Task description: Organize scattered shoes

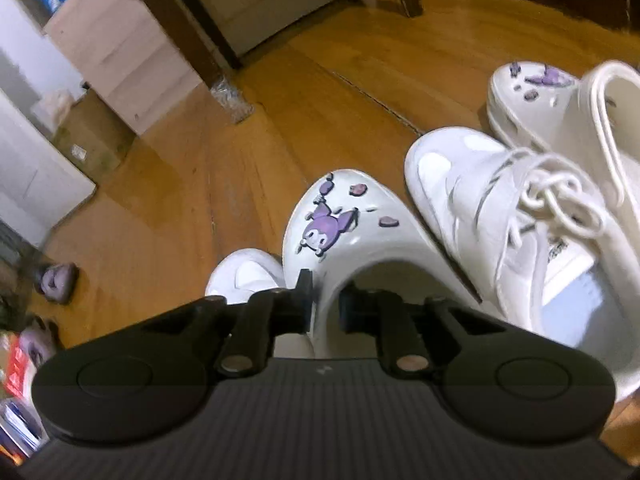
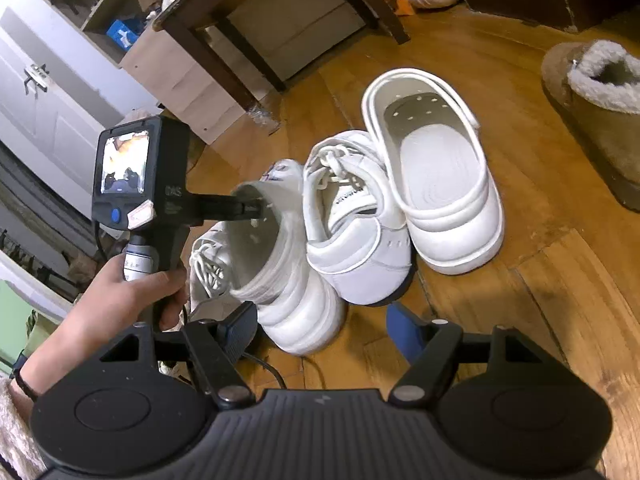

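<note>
In the left wrist view, our left gripper point(image 1: 325, 308) pinches the upper wall of a white clog point(image 1: 352, 240) with a purple cartoon charm point(image 1: 326, 232); its jaws stand narrow, one finger outside the wall and one inside the opening. The clog's heel is cut off behind the gripper body. At about eleven o'clock from the fingers only the toe of a white sneaker point(image 1: 244, 276) peeks out, the rest hidden by the clog and the gripper. At two o'clock sits a laced white sneaker point(image 1: 492, 216), its heel running out of frame, and beyond it a second white clog point(image 1: 560, 96), blurred at the edge. Small purple shapes at the far left are too smeared to name.

From the right wrist view, the same held clog point(image 2: 276, 240) tilts up on its side, its opening turned toward nine o'clock, with the left gripper's fingers reaching in; a hand point(image 2: 120, 300) grips that tool's handle. The half-hidden sneaker point(image 2: 208, 264) lies beneath the clog. The laced sneaker point(image 2: 352, 232) and the second clog point(image 2: 436, 176) stand touching, side by side on the wooden floor point(image 2: 540, 300). Our right gripper point(image 2: 320, 332) hovers wide, blue pads apart, nothing between them. A brown fleece-lined boot point(image 2: 600, 112) at two o'clock is cropped by the frame.
</note>
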### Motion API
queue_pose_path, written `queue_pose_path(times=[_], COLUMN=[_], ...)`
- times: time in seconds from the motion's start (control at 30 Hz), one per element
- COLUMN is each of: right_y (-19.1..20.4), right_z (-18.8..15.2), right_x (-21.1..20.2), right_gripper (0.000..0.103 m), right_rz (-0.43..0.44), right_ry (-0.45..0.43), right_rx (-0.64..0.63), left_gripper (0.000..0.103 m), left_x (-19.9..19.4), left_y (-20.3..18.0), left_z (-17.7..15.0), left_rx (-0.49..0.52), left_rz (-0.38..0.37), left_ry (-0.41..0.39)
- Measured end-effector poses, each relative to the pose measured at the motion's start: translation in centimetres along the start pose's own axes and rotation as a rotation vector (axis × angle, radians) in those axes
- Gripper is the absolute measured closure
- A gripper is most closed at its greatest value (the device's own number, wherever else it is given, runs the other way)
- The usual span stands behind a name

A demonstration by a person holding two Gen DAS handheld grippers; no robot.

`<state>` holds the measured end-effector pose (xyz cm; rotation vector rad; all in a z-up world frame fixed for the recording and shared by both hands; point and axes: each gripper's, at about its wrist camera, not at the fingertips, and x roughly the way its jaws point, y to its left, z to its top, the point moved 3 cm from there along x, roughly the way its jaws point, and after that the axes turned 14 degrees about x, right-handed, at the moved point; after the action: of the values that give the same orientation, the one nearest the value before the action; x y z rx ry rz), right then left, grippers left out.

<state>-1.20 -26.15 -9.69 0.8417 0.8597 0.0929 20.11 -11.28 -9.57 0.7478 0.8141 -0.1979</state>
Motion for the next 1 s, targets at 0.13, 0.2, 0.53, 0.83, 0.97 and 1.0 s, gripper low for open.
queue_pose_path(times=[0.13, 0.2, 0.53, 0.83, 0.97, 1.0], right_y=[-0.1, -0.1, -1.4, -1.5, -1.8, -1.7], right_z=[0.1, 0.4, 1.1, 0.7, 0.1, 0.1], right_x=[-0.4, -0.9, -3.8, -5.8, -6.4, -6.4], right_gripper=[0.03, 0.03, 0.03, 0.03, 0.03, 0.03], right_rz=[0.003, 0.009, 0.025, 0.023, 0.019, 0.021], right_ry=[-0.013, -0.028, -0.061, -0.083, -0.072, -0.064], right_rx=[0.008, 0.018, 0.077, 0.08, 0.094, 0.094], left_gripper=[0.091, 0.091, 0.091, 0.09, 0.088, 0.088], left_x=[-1.2, -1.9, -6.7, -11.6, -14.3, -14.9], left_y=[-0.7, -0.8, -1.8, -4.8, -6.2, -6.5], left_z=[-0.5, -0.8, -4.5, -9.2, -11.4, -11.8], left_rx=[-0.04, -0.059, -0.143, -0.282, -0.341, -0.351], left_rz=[0.024, 0.03, -0.021, -0.127, -0.146, -0.154], left_ry=[-0.03, -0.04, -0.045, -0.003, 0.033, 0.042])
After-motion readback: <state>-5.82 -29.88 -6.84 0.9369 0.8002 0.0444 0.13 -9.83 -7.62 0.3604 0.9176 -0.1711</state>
